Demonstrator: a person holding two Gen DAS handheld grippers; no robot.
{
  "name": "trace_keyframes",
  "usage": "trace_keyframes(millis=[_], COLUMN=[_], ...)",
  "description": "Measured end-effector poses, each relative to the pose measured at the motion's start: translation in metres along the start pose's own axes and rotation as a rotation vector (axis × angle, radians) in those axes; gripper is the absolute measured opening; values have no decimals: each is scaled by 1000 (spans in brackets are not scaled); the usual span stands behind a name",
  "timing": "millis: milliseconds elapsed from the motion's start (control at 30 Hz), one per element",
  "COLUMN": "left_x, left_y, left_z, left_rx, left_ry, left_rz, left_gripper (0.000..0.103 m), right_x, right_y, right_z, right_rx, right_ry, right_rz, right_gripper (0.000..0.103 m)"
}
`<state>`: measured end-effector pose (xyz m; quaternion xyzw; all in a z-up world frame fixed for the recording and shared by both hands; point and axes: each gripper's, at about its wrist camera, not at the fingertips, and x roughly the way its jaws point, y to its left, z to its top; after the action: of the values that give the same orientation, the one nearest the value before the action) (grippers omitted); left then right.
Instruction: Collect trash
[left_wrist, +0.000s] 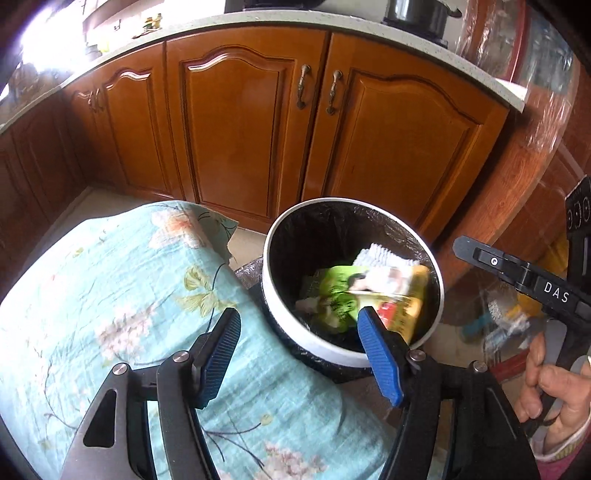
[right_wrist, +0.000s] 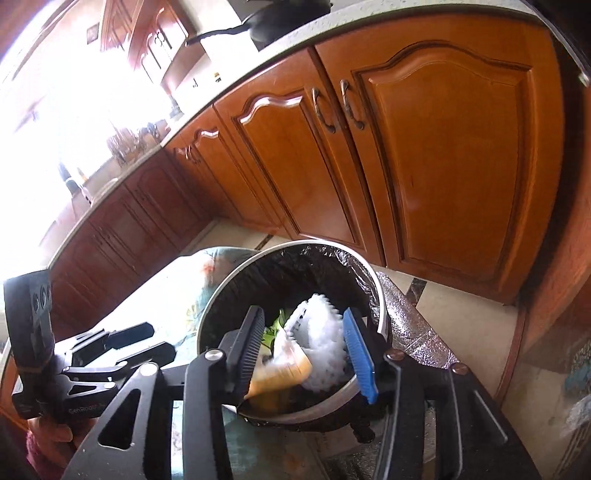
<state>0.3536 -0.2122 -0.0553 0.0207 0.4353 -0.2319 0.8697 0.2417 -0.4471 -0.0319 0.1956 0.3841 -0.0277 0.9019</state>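
Inside the white bin (left_wrist: 325, 347) (black liner) lie a yellow wrapper (left_wrist: 402, 295), green packet (left_wrist: 336, 295) and white tissue (right_wrist: 325, 339), all crumpled. Above the bin, left gripper (left_wrist: 299, 343) and right gripper (right_wrist: 306, 347) are released, empty.

Open bin (left_wrist: 314, 339) mouth free from above; cabinet doors (left_wrist: 236, 136) close behind, cloth-covered desk (left_wrist: 110, 295) touching left.
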Motion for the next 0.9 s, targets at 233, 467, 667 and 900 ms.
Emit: trace_keyframes(millis=[233, 467, 667, 900], left_x=[-43, -77, -117, -174], left_y=[20, 29, 27, 9], left_z=[-49, -100, -123, -155], left_rx=[-114, -173, -176, -126], left_ry=[-100, -157, -246, -487], left_rz=[-3, 16, 31, 134], left_gripper=[71, 72, 74, 102], right_x=[-30, -57, -91, -157], right_y=[11, 38, 77, 126], right_z=[-24, -56, -81, -102], right_rx=[61, 75, -3, -190], right_ry=[-94, -189, -280, -566], right_rz=[39, 74, 59, -61], right_gripper=[61, 78, 88, 103])
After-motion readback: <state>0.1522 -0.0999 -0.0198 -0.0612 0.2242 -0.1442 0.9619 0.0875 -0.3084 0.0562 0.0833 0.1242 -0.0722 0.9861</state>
